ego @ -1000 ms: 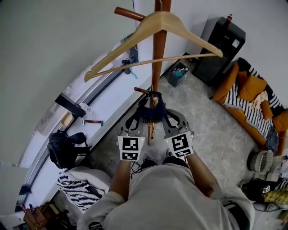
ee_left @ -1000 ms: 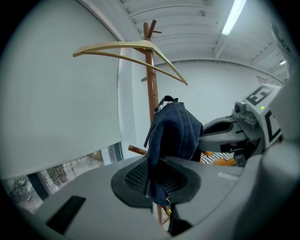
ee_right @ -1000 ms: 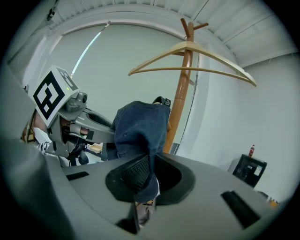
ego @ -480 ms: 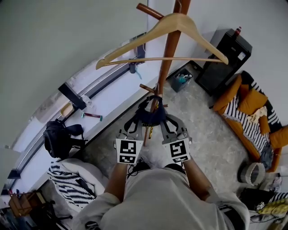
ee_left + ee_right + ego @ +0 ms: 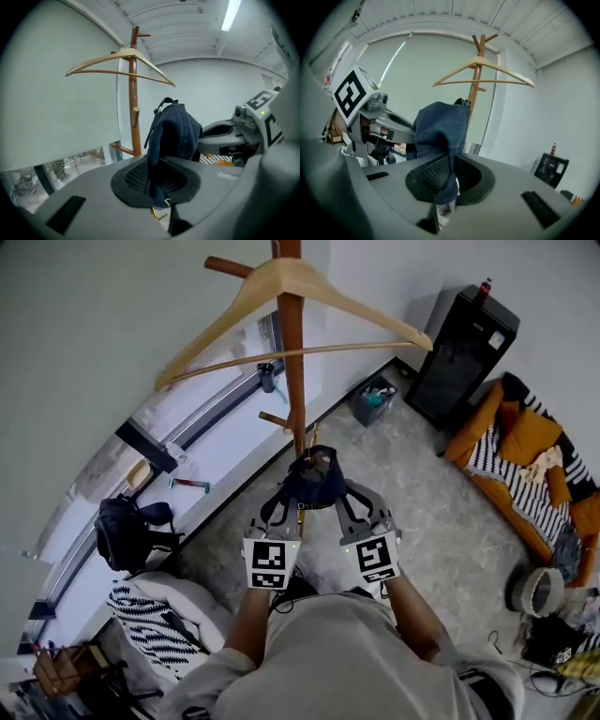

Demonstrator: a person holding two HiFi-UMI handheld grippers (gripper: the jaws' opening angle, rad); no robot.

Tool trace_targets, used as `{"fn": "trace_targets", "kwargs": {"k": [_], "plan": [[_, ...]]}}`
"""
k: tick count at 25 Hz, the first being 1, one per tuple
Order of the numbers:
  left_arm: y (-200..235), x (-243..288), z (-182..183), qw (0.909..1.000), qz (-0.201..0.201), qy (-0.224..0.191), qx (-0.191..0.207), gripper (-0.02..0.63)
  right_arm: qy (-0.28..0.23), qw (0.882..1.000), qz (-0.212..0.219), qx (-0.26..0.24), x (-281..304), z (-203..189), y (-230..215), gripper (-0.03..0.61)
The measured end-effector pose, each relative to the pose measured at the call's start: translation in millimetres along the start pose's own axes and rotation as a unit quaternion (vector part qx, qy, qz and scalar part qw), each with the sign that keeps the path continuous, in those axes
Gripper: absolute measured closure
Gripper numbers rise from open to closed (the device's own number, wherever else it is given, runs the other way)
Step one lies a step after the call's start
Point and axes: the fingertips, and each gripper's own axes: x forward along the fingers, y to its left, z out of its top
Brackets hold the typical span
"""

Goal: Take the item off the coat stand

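Note:
A dark blue cap [image 5: 314, 479] hangs in the air in front of the wooden coat stand [image 5: 292, 362], held from both sides. My left gripper [image 5: 289, 498] is shut on its left edge and my right gripper [image 5: 342, 495] on its right edge. In the left gripper view the cap [image 5: 173, 136] rises out of the jaws, with the coat stand [image 5: 134, 93] behind it and apart from it. In the right gripper view the cap's fabric [image 5: 440, 131] is pinched between the pads. A bare wooden hanger [image 5: 281, 306] hangs high on the stand.
A short peg [image 5: 272, 418] sticks out low on the stand, just beyond the cap. A black cabinet [image 5: 459, 343] and a small bin [image 5: 372, 399] stand by the wall. An orange sofa [image 5: 520, 456] is at the right, a black backpack [image 5: 127, 535] at the left by the window.
The head view has swung, so the stand and hanger sit further left in the picture. Both grippers keep the same hold on the cap, close in front of the person.

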Motion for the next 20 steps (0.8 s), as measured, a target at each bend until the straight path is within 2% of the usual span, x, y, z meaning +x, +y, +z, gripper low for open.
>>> {"fn": "trace_targets", "kwargs": {"k": [4,7,14,20], "plan": [[-38,23,-2,0.9993,-0.036,0.010,0.002,0.577,0.018,0.999,-0.032,0.017,-27,-22,-25,0.554],[-79,47,5,0.9965,-0.083,0.006,0.015,0.577,0.023,0.996,-0.080,0.036,-55,-42,-57,0.554],[-183,78,24,0.9838,-0.177,-0.012,0.027,0.577,0.045,0.981,-0.178,0.062,-136,-76,-120,0.555],[-233,83,36,0.9718,-0.231,-0.020,0.045,0.577,0.048,0.967,-0.238,0.082,-179,-91,-144,0.555]]}}
